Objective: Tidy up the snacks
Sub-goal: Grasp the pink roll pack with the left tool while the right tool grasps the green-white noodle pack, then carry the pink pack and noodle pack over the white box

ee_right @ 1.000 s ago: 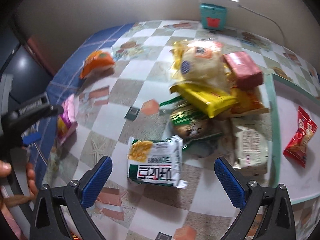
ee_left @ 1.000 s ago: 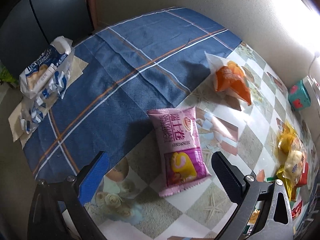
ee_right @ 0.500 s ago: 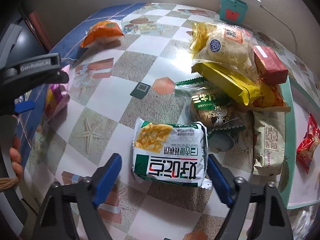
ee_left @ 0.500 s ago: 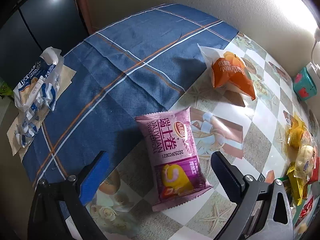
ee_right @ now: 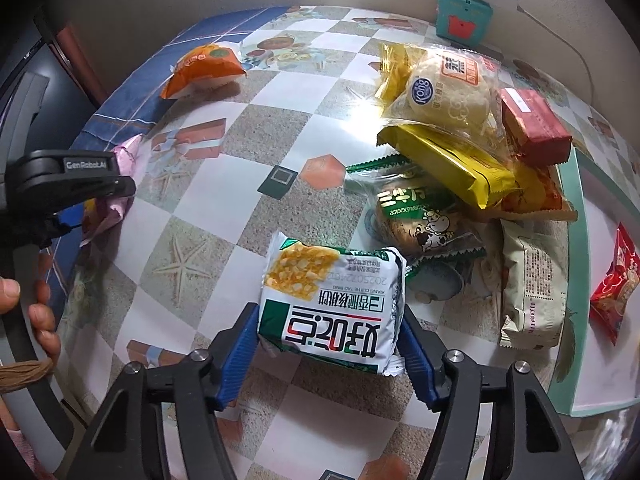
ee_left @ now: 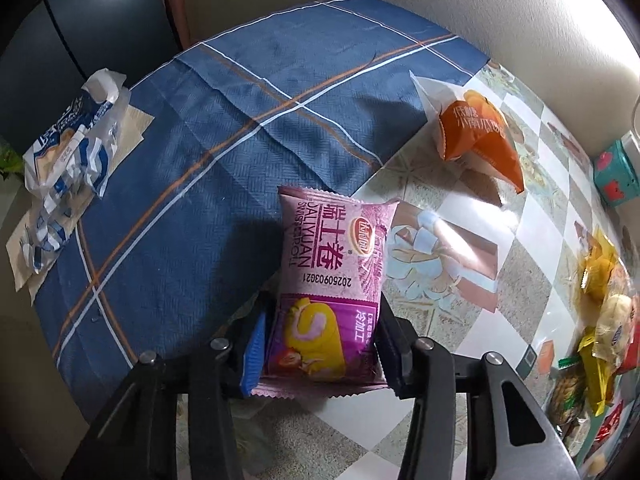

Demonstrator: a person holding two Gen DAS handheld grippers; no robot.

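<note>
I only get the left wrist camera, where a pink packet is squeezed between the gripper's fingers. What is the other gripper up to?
Observer: The right gripper is closing on a white and green packet, with its blue pads against both sides.
Operator: Is that packet lying alone?
Observer: No, a cream packet with small print lies just to its right on the table.
Operator: Can you see whoever is holding these tools?
Observer: Only a person's bare fingers, at the left edge of the right wrist view.
</note>
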